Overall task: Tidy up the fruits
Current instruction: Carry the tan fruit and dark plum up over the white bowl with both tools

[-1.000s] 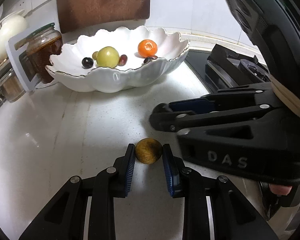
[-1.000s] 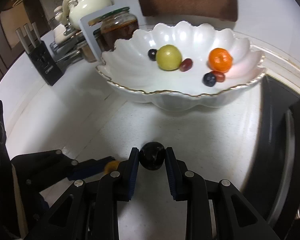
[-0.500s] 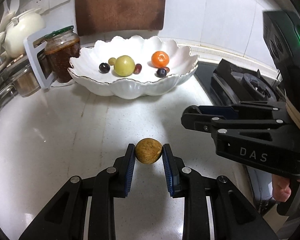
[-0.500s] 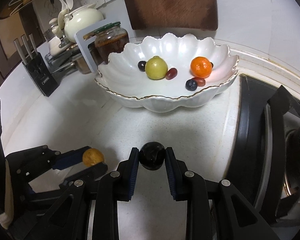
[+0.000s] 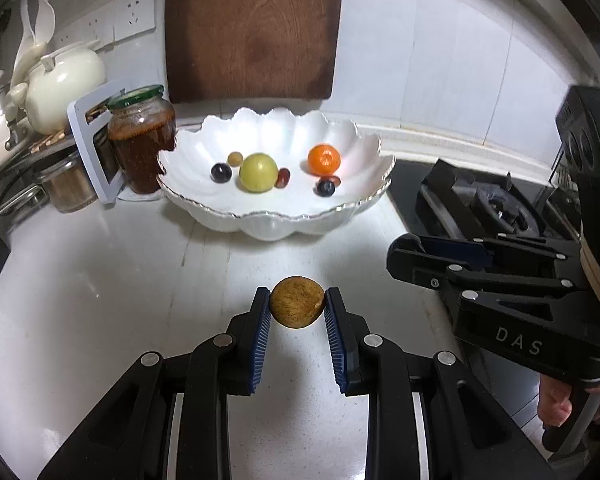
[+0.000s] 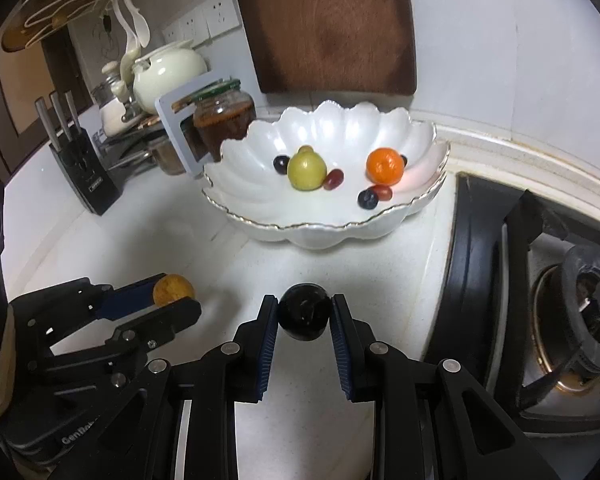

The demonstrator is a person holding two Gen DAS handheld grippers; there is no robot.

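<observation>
Left wrist: brown fruit (image 5: 297,307) (round; no long axis) clamped.

The speckled white stone table (image 5: 100,280) carries a white scalloped ceramic bowl (image 5: 276,224) near the wall. Just left of it stands a green-lidded glass jar (image 5: 142,140). A black knife block (image 6: 86,172) sits farther left.

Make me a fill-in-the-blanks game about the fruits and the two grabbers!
1. The left gripper is shut on a round ____ fruit.
2. The right gripper is shut on a shiny round ____ fruit.
3. The orange mandarin lies in the scalloped white ____.
4. The red-filled glass jar has a ____ lid.

Missing words: brown, black, bowl, green
</observation>
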